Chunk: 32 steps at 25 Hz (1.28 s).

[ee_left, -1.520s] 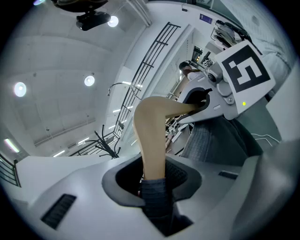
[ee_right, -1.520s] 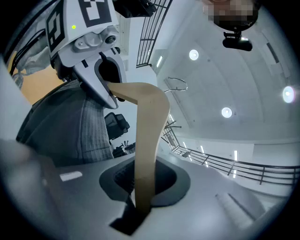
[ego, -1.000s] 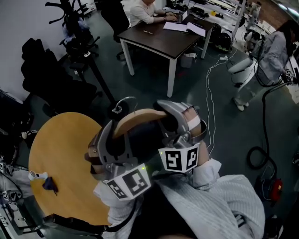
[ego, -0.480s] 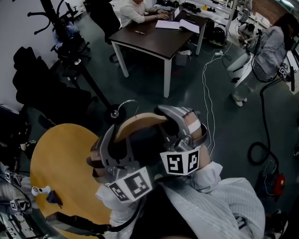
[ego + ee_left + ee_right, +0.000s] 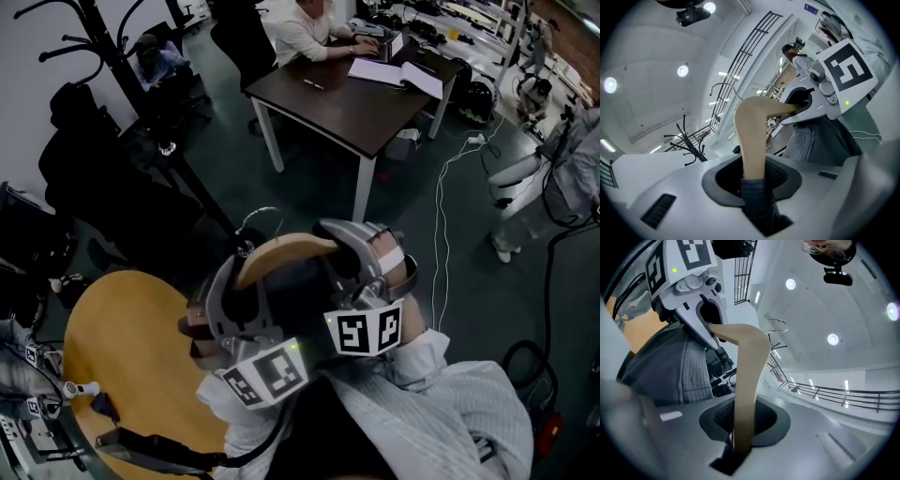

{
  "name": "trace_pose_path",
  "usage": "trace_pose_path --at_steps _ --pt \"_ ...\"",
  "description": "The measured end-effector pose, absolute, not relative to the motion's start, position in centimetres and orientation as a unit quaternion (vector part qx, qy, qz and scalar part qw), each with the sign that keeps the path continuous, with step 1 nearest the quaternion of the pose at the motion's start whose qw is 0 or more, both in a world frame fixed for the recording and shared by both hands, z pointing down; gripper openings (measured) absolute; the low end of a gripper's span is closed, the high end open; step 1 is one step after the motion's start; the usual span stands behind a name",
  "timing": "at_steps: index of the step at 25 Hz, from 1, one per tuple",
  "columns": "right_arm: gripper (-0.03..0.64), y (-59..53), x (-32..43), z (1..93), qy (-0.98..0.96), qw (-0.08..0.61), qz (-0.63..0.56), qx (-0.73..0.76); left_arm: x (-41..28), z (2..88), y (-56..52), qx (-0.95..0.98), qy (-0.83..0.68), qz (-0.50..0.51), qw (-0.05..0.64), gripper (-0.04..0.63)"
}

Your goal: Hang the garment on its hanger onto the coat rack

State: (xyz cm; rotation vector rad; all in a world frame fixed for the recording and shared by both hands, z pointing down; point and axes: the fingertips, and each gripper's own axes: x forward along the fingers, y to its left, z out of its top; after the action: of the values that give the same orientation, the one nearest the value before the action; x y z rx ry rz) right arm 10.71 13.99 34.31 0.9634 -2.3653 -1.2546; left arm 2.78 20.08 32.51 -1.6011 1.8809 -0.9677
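Observation:
A wooden hanger with a metal hook carries a dark garment and is held up in front of me between both grippers. My left gripper is shut on the hanger's left arm, with dark fabric pinched under the wood. My right gripper is shut on the hanger's right arm. The black coat rack stands at the upper left, well beyond the hook. It also shows as bare black prongs in the left gripper view.
A round wooden table lies at the lower left with small items on it. A dark desk with a seated person is ahead. Black chairs crowd the rack's foot. Cables run over the floor; another person stands right.
The view has swung toward the coat rack, which now shows more fully at the upper left. Both grippers keep the same hold on the hanger.

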Motion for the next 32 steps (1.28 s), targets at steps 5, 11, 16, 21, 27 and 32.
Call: trace_pose_path --at_steps 5,11,16,21,27,32 --pt "0.043 5.0 9.8 33.2 -0.839 0.123 -0.446 0.287 2.7 31.5 12.0 -0.545 0.723 -0.362 0.222 0.103" --pt "0.043 -2.0 8.5 32.2 -0.846 0.096 -0.463 0.248 1.8 31.1 5.2 -0.524 0.744 -0.360 0.205 0.103" --pt "0.044 -7.3 6.1 33.2 -0.850 0.097 -0.462 0.234 -0.4 32.2 0.2 -0.524 0.746 -0.366 0.187 0.103" --pt "0.044 -13.8 2.5 33.4 -0.856 0.096 -0.451 0.232 -4.0 32.2 -6.5 -0.527 0.741 -0.371 0.188 0.103" --pt "0.044 -20.2 -4.4 30.9 -0.856 0.084 -0.454 0.231 -10.7 29.3 -12.8 -0.511 0.750 -0.366 0.207 0.103" --pt "0.043 -23.5 -9.5 29.8 -0.863 0.061 -0.450 0.223 -15.6 28.1 -15.9 -0.496 0.754 -0.371 0.220 0.103"
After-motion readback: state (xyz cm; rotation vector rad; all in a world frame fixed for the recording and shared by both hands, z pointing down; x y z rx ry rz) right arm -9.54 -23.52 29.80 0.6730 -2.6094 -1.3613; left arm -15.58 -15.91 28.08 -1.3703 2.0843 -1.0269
